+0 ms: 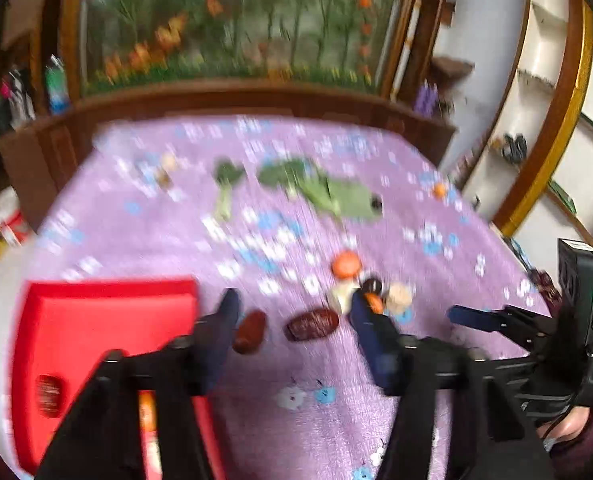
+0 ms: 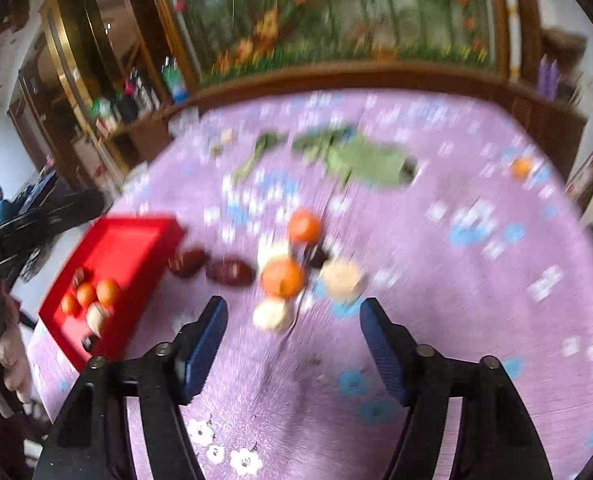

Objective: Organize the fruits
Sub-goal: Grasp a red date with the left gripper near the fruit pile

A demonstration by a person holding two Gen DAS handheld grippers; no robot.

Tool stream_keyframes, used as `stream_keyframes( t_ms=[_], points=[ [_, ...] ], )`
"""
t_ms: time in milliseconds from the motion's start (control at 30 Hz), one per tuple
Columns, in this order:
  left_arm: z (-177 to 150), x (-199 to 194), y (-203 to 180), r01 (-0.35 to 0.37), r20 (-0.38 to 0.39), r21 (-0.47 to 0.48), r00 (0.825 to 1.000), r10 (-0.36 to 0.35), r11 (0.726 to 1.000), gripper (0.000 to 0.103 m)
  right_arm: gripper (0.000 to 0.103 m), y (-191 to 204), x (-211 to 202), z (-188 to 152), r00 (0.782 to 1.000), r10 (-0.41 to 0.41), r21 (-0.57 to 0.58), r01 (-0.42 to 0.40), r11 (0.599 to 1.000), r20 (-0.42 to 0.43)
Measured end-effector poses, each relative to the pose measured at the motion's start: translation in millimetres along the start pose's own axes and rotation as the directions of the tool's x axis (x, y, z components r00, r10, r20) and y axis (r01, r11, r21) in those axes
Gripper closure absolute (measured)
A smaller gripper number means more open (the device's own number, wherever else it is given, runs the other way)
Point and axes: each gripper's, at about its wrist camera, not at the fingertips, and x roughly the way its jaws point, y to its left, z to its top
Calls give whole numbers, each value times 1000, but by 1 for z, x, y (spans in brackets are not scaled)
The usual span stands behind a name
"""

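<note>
Purple flowered cloth (image 2: 436, 280) is covering the bench — both tongs, left (image 1: 294, 308) and right (image 2: 292, 316), are hanging released near scattered fruits (image 2: 282, 276) beside the red tray (image 2: 136, 240).

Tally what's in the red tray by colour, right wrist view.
Orange fruits: 3
Pale fruit: 1
Dark fruits: 2 (one at the near rim, blurred)
Total in the red tray: 6
</note>
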Motion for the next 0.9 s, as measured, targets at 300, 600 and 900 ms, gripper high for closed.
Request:
stream_keyframes(
  t_ms=[300,600,900],
  points=[
    [-9,70,-17,16,-145,144,989,5,989,56,31,11,45,-4,997,48,-55,-52,997,-62],
    [-9,94,-19,92,-224,164,973,-54,982,56,45,23,52,-5,998,10,-126,-17,992,-56],
    [-14,112,-32,85,-283,218,959,-20,972,63,53,25,54,-5,999,-16,-154,9,988,-45]
  ],
)
